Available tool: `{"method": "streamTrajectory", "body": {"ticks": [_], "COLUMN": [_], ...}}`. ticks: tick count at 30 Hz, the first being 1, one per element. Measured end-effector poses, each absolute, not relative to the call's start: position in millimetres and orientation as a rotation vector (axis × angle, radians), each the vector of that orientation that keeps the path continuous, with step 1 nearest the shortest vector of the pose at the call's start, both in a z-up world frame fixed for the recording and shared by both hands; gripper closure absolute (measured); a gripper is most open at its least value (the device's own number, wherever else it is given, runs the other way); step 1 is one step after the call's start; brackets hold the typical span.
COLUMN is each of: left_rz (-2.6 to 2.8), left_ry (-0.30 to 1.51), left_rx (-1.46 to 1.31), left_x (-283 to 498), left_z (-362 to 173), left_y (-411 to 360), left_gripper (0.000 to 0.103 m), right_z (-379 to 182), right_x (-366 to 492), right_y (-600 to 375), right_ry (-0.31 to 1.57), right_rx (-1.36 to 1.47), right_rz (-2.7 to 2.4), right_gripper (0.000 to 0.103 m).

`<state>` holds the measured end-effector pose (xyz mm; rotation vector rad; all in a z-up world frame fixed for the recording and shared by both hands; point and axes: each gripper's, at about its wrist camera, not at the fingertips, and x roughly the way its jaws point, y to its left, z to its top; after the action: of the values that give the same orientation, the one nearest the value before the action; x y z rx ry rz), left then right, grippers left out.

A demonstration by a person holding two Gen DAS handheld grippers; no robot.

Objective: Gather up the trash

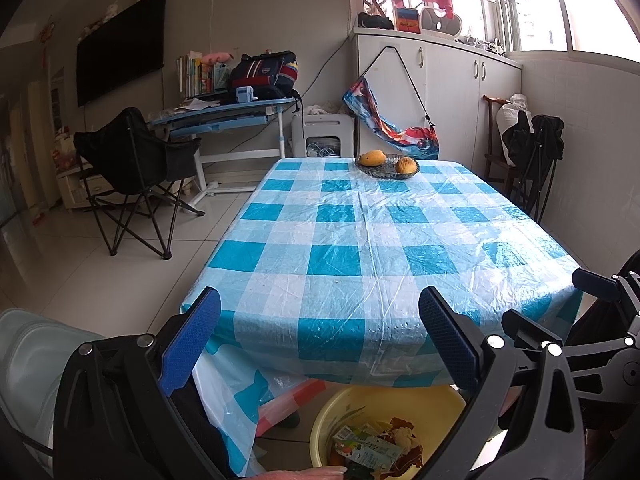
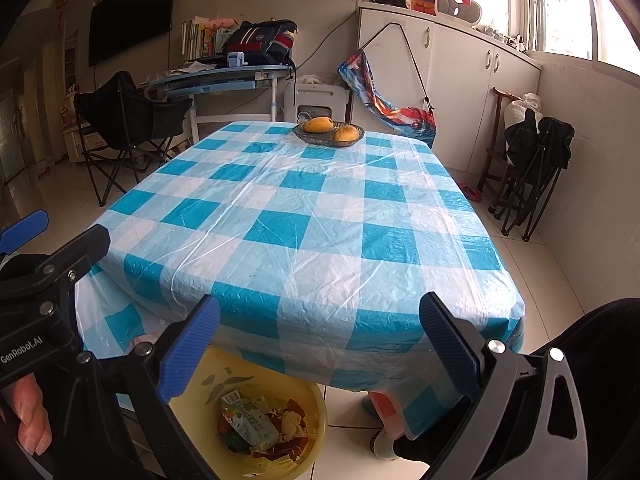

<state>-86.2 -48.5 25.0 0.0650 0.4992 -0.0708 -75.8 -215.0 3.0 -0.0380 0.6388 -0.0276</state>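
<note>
Below the bench's (image 2: 304,216) near edge, toward 6 o'clock, a yellow basin (image 2: 316,412) holds trash (image 2: 256,428); left gripper (image 1: 320,344) and right gripper (image 2: 320,348) hover released, so scan the cloth before stopping.

My left gripper (image 1: 320,340) and right gripper (image 2: 320,348) have black plastic frames with silver screws and blue ribbed pads (image 1: 448,340). White letters "GenRobot.AI" stand on the left one. I wear dark sleeves (image 2: 580,340).

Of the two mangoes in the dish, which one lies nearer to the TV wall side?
The longer mango at the dish's left rim; the rounder mango sits toward the right.
</note>
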Motion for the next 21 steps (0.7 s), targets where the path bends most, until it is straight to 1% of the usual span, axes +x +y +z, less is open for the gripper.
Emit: {"method": "streamTrajectory", "body": {"ticks": [10, 21], "left_rz": [-0.076, -0.027], "left_ry": [0.504, 0.531], "left_rx": [0.069, -0.022], "left_x": [-86, -77], "left_z": [24, 19], "left_y": [-49, -30], "left_gripper": [0.007, 0.007], "right_z": [2, 2], "right_x": [-76, -76], "right_y": [-215, -215], "right_ry": [0.638, 0.639], "right_rx": [-0.032, -0.032], "right_rz": [-0.030, -0.029], "right_gripper": [0.007, 0.007]}}
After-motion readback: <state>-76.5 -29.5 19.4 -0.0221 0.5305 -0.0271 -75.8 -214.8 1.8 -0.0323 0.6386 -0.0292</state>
